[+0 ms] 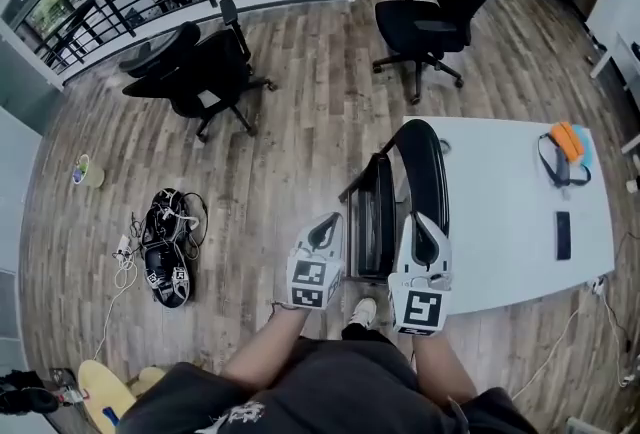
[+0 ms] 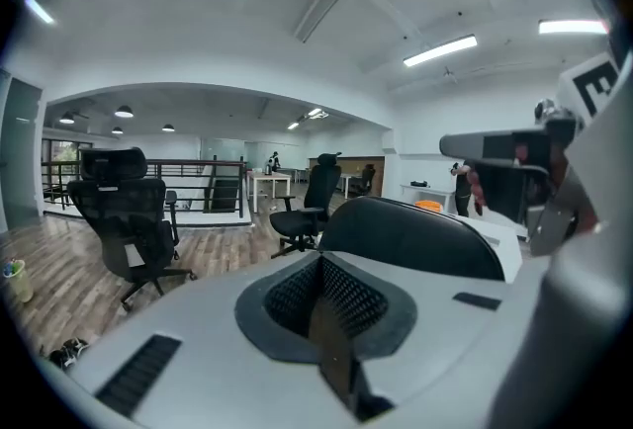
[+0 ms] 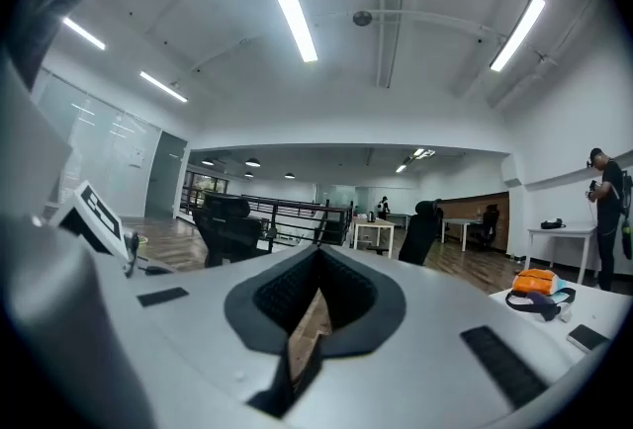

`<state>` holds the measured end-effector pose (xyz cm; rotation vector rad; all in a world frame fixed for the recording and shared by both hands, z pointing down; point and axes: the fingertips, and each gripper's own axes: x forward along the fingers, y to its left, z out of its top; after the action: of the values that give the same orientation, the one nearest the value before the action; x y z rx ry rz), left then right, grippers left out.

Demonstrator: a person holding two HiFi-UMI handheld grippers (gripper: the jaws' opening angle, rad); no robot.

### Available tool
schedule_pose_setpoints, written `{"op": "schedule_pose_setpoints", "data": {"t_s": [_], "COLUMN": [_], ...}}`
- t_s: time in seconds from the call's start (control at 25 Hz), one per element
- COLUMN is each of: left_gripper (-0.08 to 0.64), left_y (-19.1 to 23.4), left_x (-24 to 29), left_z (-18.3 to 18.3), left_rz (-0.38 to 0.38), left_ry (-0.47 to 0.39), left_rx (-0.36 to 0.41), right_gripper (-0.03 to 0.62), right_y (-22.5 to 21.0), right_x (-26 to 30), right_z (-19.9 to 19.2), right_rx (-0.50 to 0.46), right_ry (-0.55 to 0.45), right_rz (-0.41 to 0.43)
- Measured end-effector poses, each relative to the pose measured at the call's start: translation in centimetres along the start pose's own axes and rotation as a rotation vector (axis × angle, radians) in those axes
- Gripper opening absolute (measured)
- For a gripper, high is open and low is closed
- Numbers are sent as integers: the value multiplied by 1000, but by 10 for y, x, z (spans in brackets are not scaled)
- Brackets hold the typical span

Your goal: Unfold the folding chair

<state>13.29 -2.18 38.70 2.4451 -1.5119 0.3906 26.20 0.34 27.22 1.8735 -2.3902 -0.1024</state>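
Nearest the lens are my dark-clothed lap and two bare forearms, which carry both claws out over the work. Largest item: white table (image 1: 510, 222), bare along its near-left edge, against which the task's object stands. Next: folding chair (image 1: 432, 177), black and not yet unfolded, upright on the wood floor just beside that edge, seat panel flat against the curved backrest; whether the frame touches the table I cannot tell. Then: left claw (image 1: 324, 225), jaws drawn together with nothing between them, raised above and to the left of the folded seat; right claw (image 1: 421, 227), jaws likewise drawn together to a thin slit and empty, raised over the near end of the backrest. Smaller: my shoe (image 1: 365, 312), directly below the claws and close to the chair's feet. Smallest: dark phone (image 1: 563, 234) lying on the table. Hazards, as I judge them: both claws must open first, or they will only nudge the chair; a pull on the smooth backrest alone may slip off or tip the narrow folded frame; the feet may skate on the floor, swinging the frame into the table and jolting the phone, or down onto my shoe.
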Motion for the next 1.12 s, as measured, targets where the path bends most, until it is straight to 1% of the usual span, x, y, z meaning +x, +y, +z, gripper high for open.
{"op": "schedule_pose_setpoints", "data": {"t_s": [0.12, 0.2, 0.32, 0.4, 0.44, 0.48, 0.52, 0.6, 0.64, 0.72, 0.8, 0.88, 1.0, 1.12], "left_gripper": [5, 5, 6, 17, 73, 172, 244, 313, 334, 345, 354, 355, 358, 357], "left_y": [-14, -21, -28, -36, -41, -46, -50, -58, -62, -72, -82, -92, -96, -98], "left_x": [21, 33, 50, 62, 68, 74, 81, 96, 104, 120, 138, 152, 163, 174], "left_z": [-1, -5, -11, -22, -30, -37, -45, -63, -75, -101, -121, -141, -171, -190], "left_rz": [15, 31, 59, 45, 29, 14, 5, 0, -6, -21, -21, -19, 18, 46], "left_ry": [16, 27, 65, 99, 118, 139, 162, 221, 258, 329, 370, 413, 495, 541], "left_rx": [0, -8, -7, -16, -29, -46, -62, -76, -76, -72, -74, -95, -104, -101], "right_gripper": [14, 14, 14, 41, 89, 136, 153, 184, 195, 210, 222, 233, 244, 249], "right_y": [-30, -48, -68, -77, -79, -82, -83, -86, -86, -88, -88, -87, -83, -82], "right_x": [1, 2, 3, 3, 4, 4, 4, 5, 6, 9, 12, 14, 15, 18], "right_z": [10, 11, 1, -13, -20, -27, -35, -50, -57, -70, -80, -88, -104, -111], "right_rx": [-5, -10, -2, 9, 16, 22, 24, 21, 21, 24, 28, 35, 47, 47], "right_ry": [-7, -2, 44, 92, 117, 141, 164, 211, 235, 276, 304, 327, 368, 389], "right_rz": [-9, -32, -54, -55, -53, -50, -45, -32, -25, -13, 0, 8, 13, 22]}}
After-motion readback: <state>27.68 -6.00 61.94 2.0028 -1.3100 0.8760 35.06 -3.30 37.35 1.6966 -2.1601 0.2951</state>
